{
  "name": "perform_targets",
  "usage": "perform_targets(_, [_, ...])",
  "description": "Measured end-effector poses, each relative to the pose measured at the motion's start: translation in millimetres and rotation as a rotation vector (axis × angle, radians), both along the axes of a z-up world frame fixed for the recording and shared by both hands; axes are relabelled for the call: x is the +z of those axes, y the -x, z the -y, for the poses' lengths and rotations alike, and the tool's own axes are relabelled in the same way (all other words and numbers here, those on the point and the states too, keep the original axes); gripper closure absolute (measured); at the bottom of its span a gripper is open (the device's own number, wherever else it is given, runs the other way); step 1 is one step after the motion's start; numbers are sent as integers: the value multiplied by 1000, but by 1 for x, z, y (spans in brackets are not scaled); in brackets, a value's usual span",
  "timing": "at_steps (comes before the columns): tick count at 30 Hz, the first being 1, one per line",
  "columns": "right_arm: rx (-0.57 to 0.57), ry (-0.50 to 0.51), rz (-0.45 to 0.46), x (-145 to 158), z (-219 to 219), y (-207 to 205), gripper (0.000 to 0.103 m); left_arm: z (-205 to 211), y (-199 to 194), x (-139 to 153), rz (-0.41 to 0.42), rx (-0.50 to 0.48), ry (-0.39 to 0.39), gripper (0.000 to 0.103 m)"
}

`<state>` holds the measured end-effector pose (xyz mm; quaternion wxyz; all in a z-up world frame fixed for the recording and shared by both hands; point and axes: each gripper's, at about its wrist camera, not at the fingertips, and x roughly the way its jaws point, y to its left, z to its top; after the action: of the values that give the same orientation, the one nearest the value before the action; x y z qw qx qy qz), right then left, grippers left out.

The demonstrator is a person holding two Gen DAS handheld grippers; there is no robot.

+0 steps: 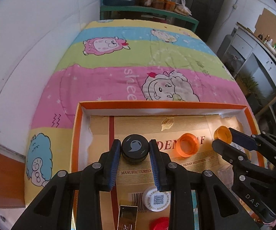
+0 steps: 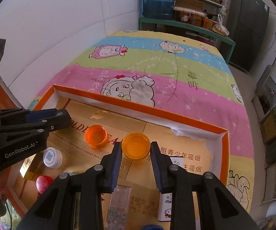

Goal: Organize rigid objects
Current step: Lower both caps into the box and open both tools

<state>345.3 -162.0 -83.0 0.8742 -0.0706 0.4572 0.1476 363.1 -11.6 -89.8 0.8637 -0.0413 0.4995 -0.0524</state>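
Caps: a black cap [image 1: 134, 149] and an amber cap [image 2: 136, 145] are each gripped over the orange-rimmed box [image 1: 162, 103], which sits on a cartoon-sheep bedspread [image 1: 103, 76].
Left gripper [image 1: 135, 149]: fingers narrow, pads pressed on both sides of the black cap, near the fingertips.
Right gripper [image 2: 136, 146]: fingers narrow, clamped on the amber cap, open side up; hold also sits right at the tips.
Loose items: orange cap [image 1: 188, 147] lies open side up between the two held caps; white QR cap [image 1: 158, 199] and red cap [image 1: 160, 223] nearer the camera.
Risk, slip: round smooth rims held only at the tips could squirt out if tilted or bumped.
Risk, collision: the two grippers work close together; crossing paths may knock a cap loose.
Risk, setting down: a cap released from height may roll or bounce on the glossy box floor, and a lowered one could nudge the orange cap.
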Motion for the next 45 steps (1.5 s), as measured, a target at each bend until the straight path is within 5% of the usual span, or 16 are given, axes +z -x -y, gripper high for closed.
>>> perform_targets(21, [-4,8,-44,-9,-3,0,71,5,12,1,46,-43,10,59])
perform_targets(45, [-130,-91,119,39,9,72,66,-10,89,46,186,-21,57,59])
